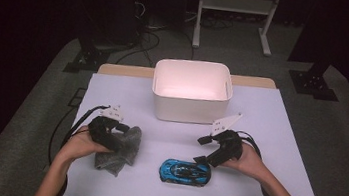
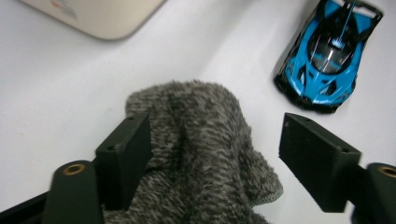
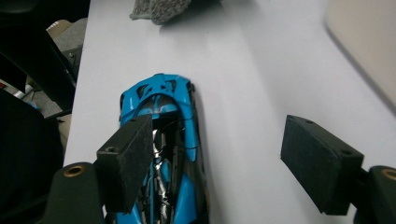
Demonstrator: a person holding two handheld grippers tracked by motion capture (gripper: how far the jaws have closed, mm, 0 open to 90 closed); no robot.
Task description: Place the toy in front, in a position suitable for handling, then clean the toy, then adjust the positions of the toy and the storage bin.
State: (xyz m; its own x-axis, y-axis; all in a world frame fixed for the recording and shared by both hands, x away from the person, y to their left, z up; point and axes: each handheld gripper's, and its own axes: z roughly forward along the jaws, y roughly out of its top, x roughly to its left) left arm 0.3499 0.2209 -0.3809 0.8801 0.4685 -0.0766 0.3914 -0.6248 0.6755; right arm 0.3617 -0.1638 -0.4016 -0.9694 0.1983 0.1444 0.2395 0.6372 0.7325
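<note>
A grey fuzzy cloth (image 1: 121,153) lies crumpled at the front left of the white table (image 1: 258,138). My left gripper (image 1: 118,135) rests over it. In the left gripper view its jaws (image 2: 217,149) stand wide apart around the cloth (image 2: 205,158); one pad brushes the pile and the other is clear of it. A blue toy sports car (image 1: 185,171) sits at the front middle. My right gripper (image 1: 200,150) hovers just above and right of it, open. In the right gripper view the car (image 3: 161,107) lies under one jaw, not gripped.
A white open bin (image 1: 188,110) stands at the back middle of the table, with nothing in the part of its inside that shows. Its corner shows in the left gripper view (image 2: 102,18). Cables trail from both grippers off the front edge. Dark floor and stands surround the table.
</note>
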